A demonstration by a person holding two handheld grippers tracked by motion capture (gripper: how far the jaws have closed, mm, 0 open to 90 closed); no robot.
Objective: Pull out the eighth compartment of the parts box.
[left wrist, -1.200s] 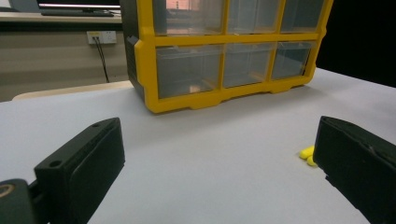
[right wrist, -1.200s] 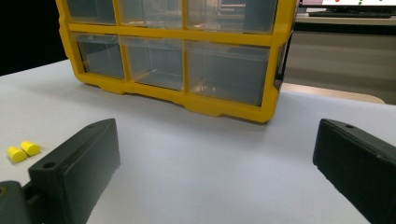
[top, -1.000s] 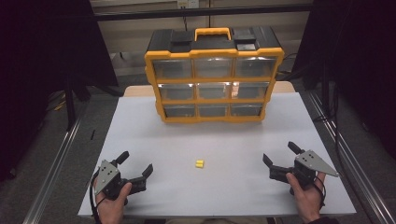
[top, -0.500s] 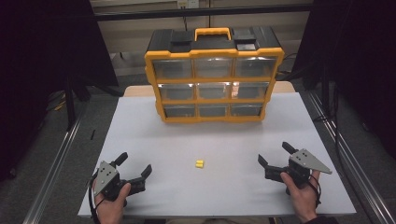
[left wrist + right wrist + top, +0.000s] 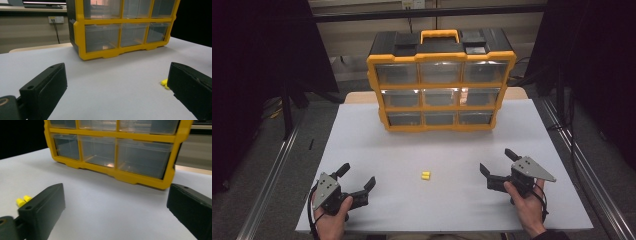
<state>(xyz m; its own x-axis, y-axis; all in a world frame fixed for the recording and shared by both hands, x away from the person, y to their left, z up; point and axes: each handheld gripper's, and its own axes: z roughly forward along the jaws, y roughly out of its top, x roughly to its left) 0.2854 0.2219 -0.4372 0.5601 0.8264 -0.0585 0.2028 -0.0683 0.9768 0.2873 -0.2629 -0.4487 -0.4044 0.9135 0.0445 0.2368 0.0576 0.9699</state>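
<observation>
A yellow and black drawer cabinet [image 5: 440, 82] with clear drawers stands at the back of the white table [image 5: 447, 150]; it also appears as cabinet [image 5: 122, 27] and cabinet [image 5: 117, 150]. A small yellow piece [image 5: 425, 175] lies on the table between the hands, seen too as yellow piece [image 5: 164, 83] and yellow piece [image 5: 23, 200]. My left gripper [image 5: 358, 177] rests open at the front left, nothing between its jaws. My right gripper [image 5: 499, 162] is open at the front right, right of the yellow piece and apart from it.
Metal rails [image 5: 272, 175] run along both sides of the table. A wall socket [image 5: 56, 19] and a cable sit on the wall behind. Dark curtains [image 5: 257, 75] flank the table.
My right gripper has slid left and slightly forward toward the yellow piece. The left gripper has stayed put.
</observation>
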